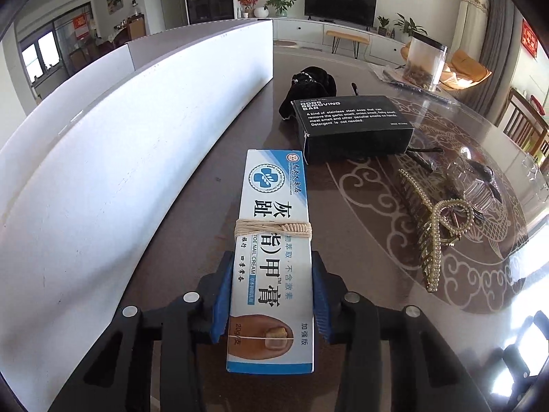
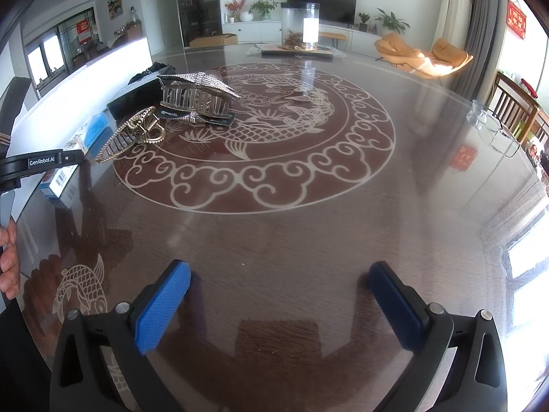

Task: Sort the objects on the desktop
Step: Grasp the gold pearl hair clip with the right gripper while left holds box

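Observation:
My left gripper (image 1: 271, 267) is shut on a white and blue toe nail cream box (image 1: 274, 240) wrapped with string, holding it low over the table beside a long white board (image 1: 120, 158). Just beyond the cream box lies a black odor removing bar box (image 1: 353, 127), with a black fabric item (image 1: 310, 82) behind it. A gold pearl hair claw (image 1: 435, 226) and a clear claw clip (image 1: 477, 185) lie to the right. My right gripper (image 2: 278, 274) is open and empty over the table. In its view the gold claw (image 2: 137, 130) and a rhinestone claw clip (image 2: 199, 99) lie at left, and the cream box (image 2: 63, 175) shows there too.
The round table (image 2: 308, 233) has a glass top with a fish pattern. A clear jar (image 2: 300, 25) on a flat dark item stands at the far edge. Eyeglasses (image 2: 494, 127) lie at the right edge. Chairs stand to the right.

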### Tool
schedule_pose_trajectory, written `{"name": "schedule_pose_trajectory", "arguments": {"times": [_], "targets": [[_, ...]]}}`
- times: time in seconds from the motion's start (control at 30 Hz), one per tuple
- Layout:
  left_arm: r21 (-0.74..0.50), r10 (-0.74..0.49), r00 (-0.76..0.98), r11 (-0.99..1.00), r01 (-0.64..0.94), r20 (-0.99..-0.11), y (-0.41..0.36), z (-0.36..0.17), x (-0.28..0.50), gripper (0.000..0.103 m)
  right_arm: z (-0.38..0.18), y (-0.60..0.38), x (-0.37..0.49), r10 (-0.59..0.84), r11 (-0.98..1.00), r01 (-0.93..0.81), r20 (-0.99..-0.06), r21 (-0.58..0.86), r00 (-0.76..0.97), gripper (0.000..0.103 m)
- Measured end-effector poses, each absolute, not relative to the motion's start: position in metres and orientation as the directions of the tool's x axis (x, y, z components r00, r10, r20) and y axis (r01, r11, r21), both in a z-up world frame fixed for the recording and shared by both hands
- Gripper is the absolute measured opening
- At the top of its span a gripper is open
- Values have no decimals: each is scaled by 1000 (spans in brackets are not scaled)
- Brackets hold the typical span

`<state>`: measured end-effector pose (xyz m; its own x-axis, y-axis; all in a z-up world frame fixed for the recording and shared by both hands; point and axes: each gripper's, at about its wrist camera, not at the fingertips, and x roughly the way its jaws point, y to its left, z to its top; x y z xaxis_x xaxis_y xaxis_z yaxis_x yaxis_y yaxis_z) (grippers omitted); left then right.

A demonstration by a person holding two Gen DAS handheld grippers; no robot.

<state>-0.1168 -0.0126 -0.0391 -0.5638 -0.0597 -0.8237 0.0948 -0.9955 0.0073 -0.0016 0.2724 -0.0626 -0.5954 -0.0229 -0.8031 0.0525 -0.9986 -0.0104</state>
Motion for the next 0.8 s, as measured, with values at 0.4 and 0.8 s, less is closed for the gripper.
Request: {"name": "schedule_pose_trajectory", "arguments": {"times": [0.4, 0.8], "targets": [[2, -65, -579, -994, 108, -813, -11, -40, -113, 41, -63, 272, -2, -23, -999, 52, -803, -10, -595, 103], [-44, -33, -584, -992, 116, -811, -16, -39, -111, 41, -61, 264, -16, -51, -996, 91, -837, 2, -545, 103]]}}
